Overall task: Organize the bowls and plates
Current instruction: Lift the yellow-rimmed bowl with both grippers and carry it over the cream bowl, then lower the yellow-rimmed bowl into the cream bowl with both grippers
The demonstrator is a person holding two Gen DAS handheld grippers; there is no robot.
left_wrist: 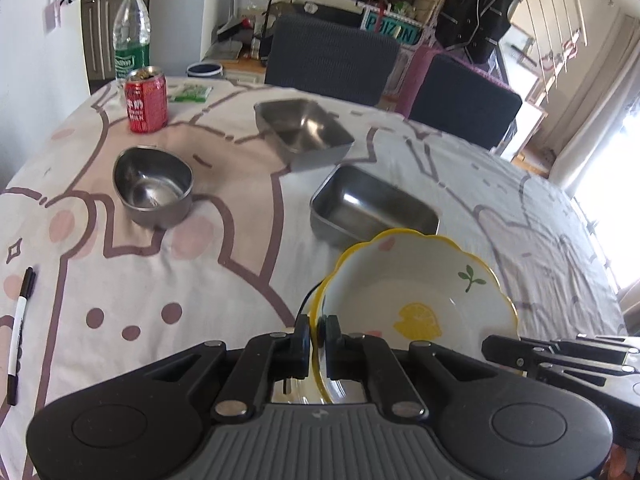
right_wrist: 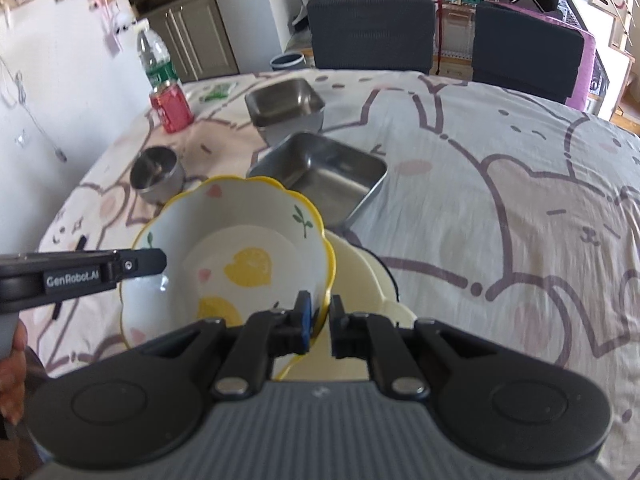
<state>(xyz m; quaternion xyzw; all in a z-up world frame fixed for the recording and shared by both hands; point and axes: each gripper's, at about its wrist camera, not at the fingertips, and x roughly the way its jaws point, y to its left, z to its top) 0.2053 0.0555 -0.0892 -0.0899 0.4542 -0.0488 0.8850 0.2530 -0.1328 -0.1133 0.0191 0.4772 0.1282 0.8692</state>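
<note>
A white bowl with a scalloped yellow rim and lemon print (left_wrist: 420, 292) (right_wrist: 240, 240) hangs tilted just above the table, held from both sides. My left gripper (left_wrist: 318, 330) is shut on its left rim, and in the right wrist view it (right_wrist: 154, 261) reaches in from the left. On the bowl's right rim my right gripper (right_wrist: 320, 312) is shut, showing side-on in the left wrist view (left_wrist: 504, 354). A cream plate (right_wrist: 360, 276) lies under the bowl. Beyond stand a rectangular steel dish (left_wrist: 372, 208) (right_wrist: 320, 178), a square steel dish (left_wrist: 304, 128) (right_wrist: 284, 102) and a round steel bowl (left_wrist: 154, 184) (right_wrist: 158, 174).
A red can (left_wrist: 146, 102) (right_wrist: 172, 110) and a water bottle (left_wrist: 132, 36) stand at the far left, with a green packet (left_wrist: 190, 93) beside them. A black marker (left_wrist: 20, 328) lies near the left edge. Two dark chairs (left_wrist: 332, 60) stand behind the cloth-covered table (left_wrist: 520, 220).
</note>
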